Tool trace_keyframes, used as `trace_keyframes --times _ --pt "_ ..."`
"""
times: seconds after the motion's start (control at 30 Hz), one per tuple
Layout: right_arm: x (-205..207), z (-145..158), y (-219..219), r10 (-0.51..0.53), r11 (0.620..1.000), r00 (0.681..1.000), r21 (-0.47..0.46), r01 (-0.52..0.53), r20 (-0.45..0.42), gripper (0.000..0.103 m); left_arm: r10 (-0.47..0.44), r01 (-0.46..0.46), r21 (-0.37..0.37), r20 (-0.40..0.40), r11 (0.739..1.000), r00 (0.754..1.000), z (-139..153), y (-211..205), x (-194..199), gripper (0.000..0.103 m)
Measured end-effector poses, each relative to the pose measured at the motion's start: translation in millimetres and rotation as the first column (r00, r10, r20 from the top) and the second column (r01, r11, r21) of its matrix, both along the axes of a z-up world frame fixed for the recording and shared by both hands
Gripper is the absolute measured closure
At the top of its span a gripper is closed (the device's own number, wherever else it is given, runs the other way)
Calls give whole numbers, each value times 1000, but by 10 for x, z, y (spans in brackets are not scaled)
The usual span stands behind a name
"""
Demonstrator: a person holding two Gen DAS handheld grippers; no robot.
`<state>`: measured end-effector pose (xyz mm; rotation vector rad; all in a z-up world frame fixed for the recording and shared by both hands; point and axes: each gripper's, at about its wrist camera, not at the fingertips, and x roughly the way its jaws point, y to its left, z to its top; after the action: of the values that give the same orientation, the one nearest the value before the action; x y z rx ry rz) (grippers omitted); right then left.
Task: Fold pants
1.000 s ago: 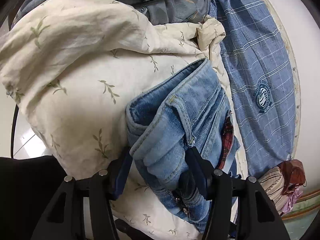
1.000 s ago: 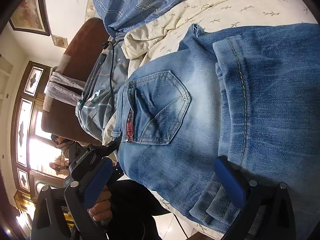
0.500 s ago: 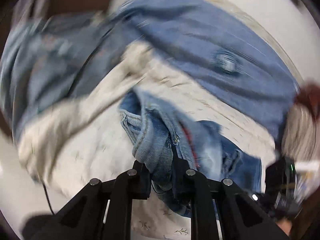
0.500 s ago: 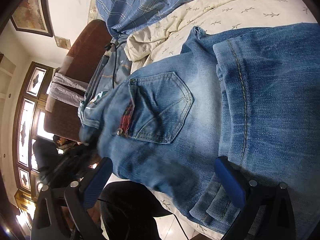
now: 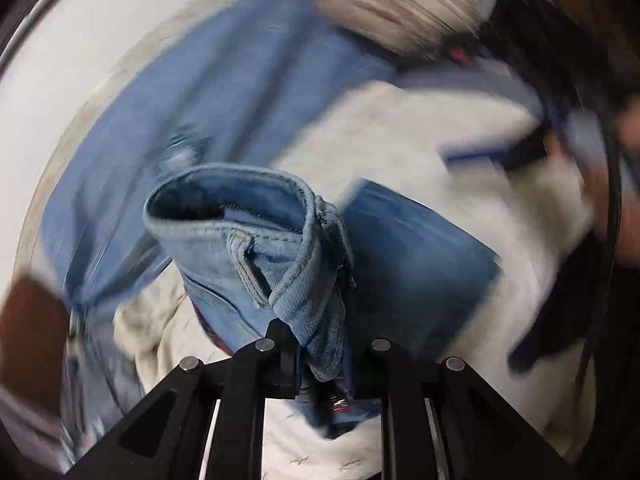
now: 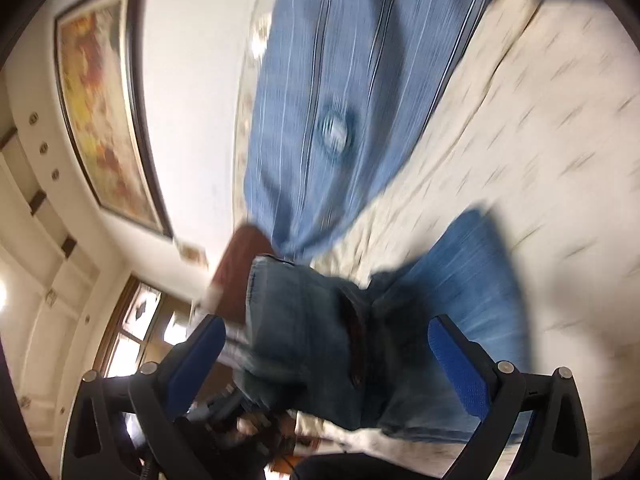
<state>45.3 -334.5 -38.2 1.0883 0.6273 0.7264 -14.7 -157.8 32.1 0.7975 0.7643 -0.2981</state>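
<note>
My left gripper (image 5: 320,360) is shut on the waistband of the blue jeans (image 5: 256,248) and holds that end lifted above the cream leaf-print bedding (image 5: 420,140). The rest of the jeans (image 5: 416,264) lies folded on the bedding behind. My right gripper (image 6: 324,360) is open; its blue pads (image 6: 460,364) stand wide on either side of the raised, shadowed jeans end (image 6: 304,328), without touching it. The flat part of the jeans (image 6: 464,272) lies to the right. Both views are motion-blurred.
A blue plaid sheet (image 6: 344,80) lies across the far side of the bedding, also seen in the left wrist view (image 5: 168,120). A framed painting (image 6: 100,112) hangs on the white wall. A brown chair back (image 6: 240,256) and a window (image 6: 140,320) are at the left.
My left gripper closed on the jeans' waistband and swung it up and over. The right gripper stayed open while its view shifted toward the wall.
</note>
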Motion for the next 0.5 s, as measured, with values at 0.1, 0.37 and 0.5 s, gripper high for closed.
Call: trace_keyframes --times 0.1,0.37,0.5 --pt "-152 -97 -369 -88 995 996 53 88 2 1 -91 103 105 -109 989 990 -335 -367 32 88" --pt "-202 -246 -740 -124 980 992 156 125 -12 1 -100 119 52 -277 992 956 -675 -512 222 72" --pt "-172 -197 -649 -53 981 998 187 47 28 1 -126 67 -191 -320 979 939 -316 -270 126 61"
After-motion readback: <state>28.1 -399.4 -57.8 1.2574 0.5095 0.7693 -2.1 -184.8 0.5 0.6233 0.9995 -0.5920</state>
